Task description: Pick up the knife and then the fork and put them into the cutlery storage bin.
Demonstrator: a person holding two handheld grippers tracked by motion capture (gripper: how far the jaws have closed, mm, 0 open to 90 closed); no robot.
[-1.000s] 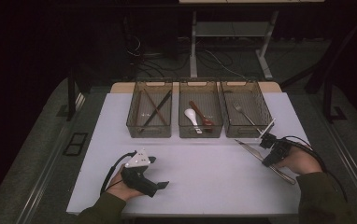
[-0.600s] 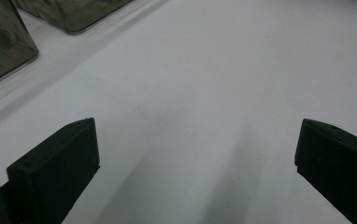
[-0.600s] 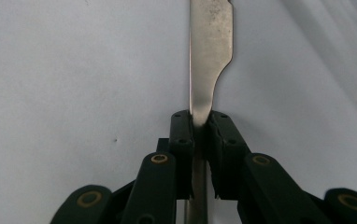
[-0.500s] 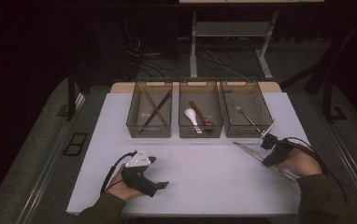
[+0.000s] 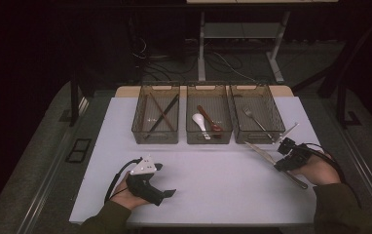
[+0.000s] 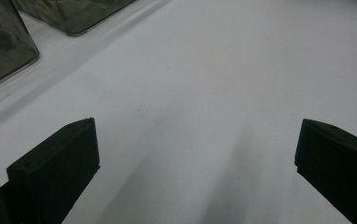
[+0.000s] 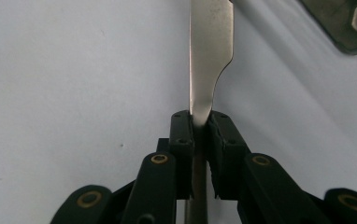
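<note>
At four o'clock on the matte white table (image 5: 213, 185), the right gripper (image 7: 200, 122) clamps a smooth steel knife (image 7: 209, 51); the left gripper (image 6: 195, 154) gapes wide (over bare tabletop).

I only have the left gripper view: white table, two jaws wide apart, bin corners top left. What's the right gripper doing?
Observer: The right gripper is shut on a table knife, clamped at the narrow part just below the blade.
Operator: Lifted or on the table?
Observer: Can't tell for sure. In the high view the knife runs slantwise in front of the right bin, handle end towards the person.
Operator: What's in the bins?
Observer: Left bin holds crossed dark chopsticks, the middle bin a white spoon and a dark one, and the right bin a fork.
</note>
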